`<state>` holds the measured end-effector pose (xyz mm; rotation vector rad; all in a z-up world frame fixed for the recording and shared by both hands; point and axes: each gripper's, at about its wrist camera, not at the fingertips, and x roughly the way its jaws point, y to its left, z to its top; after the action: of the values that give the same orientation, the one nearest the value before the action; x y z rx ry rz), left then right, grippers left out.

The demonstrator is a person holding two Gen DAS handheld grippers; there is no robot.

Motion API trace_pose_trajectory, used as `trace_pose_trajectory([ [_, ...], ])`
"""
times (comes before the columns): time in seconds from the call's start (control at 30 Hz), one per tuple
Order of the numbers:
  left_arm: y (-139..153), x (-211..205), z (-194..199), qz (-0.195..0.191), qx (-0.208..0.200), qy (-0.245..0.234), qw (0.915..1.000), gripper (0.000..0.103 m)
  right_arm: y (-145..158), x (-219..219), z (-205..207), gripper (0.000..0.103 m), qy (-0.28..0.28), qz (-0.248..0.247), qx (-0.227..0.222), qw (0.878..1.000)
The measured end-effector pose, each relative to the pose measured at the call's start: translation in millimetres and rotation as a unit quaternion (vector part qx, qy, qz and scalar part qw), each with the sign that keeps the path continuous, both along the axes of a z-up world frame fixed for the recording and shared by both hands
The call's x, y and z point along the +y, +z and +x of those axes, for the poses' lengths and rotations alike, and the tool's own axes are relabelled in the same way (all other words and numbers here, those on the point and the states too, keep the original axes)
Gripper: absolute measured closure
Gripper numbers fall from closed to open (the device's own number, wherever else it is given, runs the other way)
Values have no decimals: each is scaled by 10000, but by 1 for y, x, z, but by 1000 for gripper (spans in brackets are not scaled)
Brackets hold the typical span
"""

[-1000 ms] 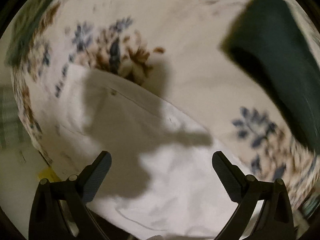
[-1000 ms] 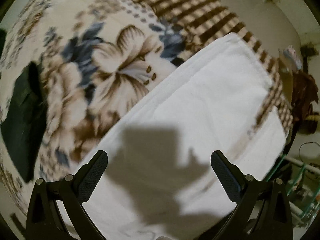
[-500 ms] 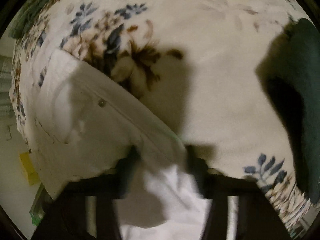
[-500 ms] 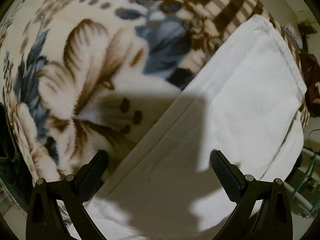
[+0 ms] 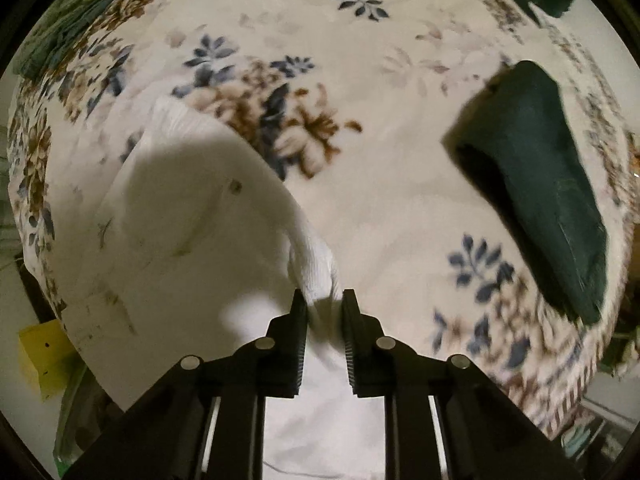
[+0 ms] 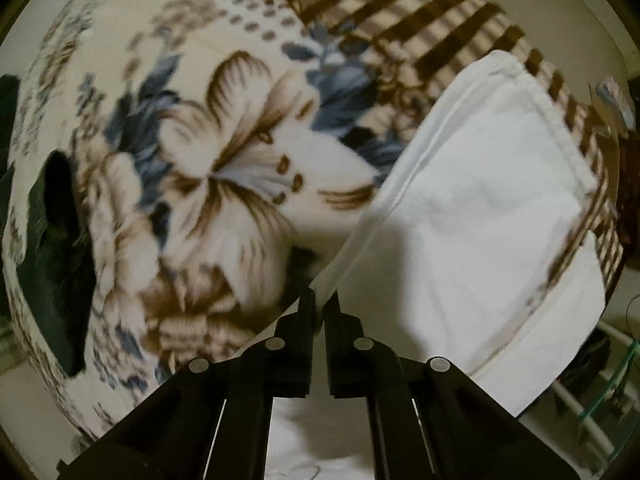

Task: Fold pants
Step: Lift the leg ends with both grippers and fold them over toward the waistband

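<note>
The white pants (image 5: 188, 232) lie on a floral blanket. In the left wrist view the waist end with a small button shows at the left, and my left gripper (image 5: 323, 300) is shut on a bunched fold of the waistband edge. In the right wrist view the white pants (image 6: 472, 216) stretch to the right, leg hem at the far right. My right gripper (image 6: 320, 298) is shut on the long side edge of the leg.
The floral blanket (image 5: 400, 128) covers the bed (image 6: 200, 160), with a brown striped border at the far edge. A folded dark green garment (image 5: 536, 200) lies to the right, seen also at the left of the right wrist view (image 6: 52, 264). A yellow object (image 5: 44, 356) sits beyond the bed edge.
Both grippers were open above the pants a second ago. Both have since closed on the cloth, the left on the waistband, the right on the leg edge.
</note>
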<state>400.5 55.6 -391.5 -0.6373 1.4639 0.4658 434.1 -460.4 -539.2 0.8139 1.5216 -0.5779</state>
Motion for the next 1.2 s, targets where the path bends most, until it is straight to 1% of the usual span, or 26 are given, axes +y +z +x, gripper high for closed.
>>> trace_pose_trajectory([
  [0.07,15,4,-20,-64,-84,-115,9999,89,16,6,-18,99,72,-53,-69,9999],
  [0.13,23,13,-55,-147,-147,-242,9995,90,30,13,-49,99,109,-84,-133,9998],
  [0.17,13,25,-71,-155,-175,-301,9993,90,36,13,-64,99,110,-79,-160,9998],
  [0.2,11,23,-88,-193,-188,-327,9991,90,45,13,-79,99,109,-77,-183,9997],
  [0.27,18,23,-117,-273,-208,-361,9988,90,60,7,-108,99,146,-99,-195,9997],
  [0.3,16,23,-126,-303,-198,-370,9987,90,69,5,-131,99,162,-109,-189,9996],
  [0.37,16,23,-156,-352,-159,-326,9987,90,72,3,-167,99,201,-113,-143,9996],
  [0.43,11,24,-187,-346,-98,-263,9990,90,68,3,-199,99,305,-120,-65,9994],
  [0.5,-2,24,-217,-308,-3,-207,9993,90,58,5,-227,99,490,-125,60,9987],
  [0.57,-21,23,-243,-257,105,-136,9995,90,45,6,-250,99,604,-94,162,9980],
  [0.63,-46,23,-265,-109,257,-118,9995,89,28,7,-274,99,711,-78,251,9971],
  [0.73,-81,23,-284,-32,484,-86,9988,89,1,9,-298,99,813,-107,418,9958],
  [0.83,-111,26,-292,-91,635,-48,9979,88,-22,8,-316,99,802,-130,558,9951],
  [0.87,-114,27,-294,-92,602,-20,9981,85,-28,8,-319,99,776,-109,587,9952],
  [0.93,-111,28,-297,-108,425,15,9990,86,-38,6,-325,98,706,-78,627,9955],
  [0.97,-109,28,-299,-89,335,6,9994,85,-41,3,-328,93,643,-9,600,9961],
  [1.0,-106,27,-300,-67,254,-11,9997,84,-44,0,-331,89,611,37,609,9963],
  [1.03,-103,26,-301,-47,216,-22,9998,84,-43,-3,-335,80,583,94,548,9967],
  [1.07,-99,26,-302,-9,189,-24,9998,80,-42,-4,-336,64,559,163,450,9973],
  [1.1,-96,26,-303,46,198,-42,9998,73,-39,-7,-340,56,502,261,314,9979],
  [1.13,-93,24,-303,126,196,-87,9997,70,-36,-11,-344,43,440,330,206,9983],
  [1.17,-87,22,-302,237,169,-158,9995,59,-32,-13,-348,39,374,400,69,9985],
  [1.2,-82,20,-302,307,132,-213,9992,44,-26,-17,-353,38,325,431,-72,9985],
])
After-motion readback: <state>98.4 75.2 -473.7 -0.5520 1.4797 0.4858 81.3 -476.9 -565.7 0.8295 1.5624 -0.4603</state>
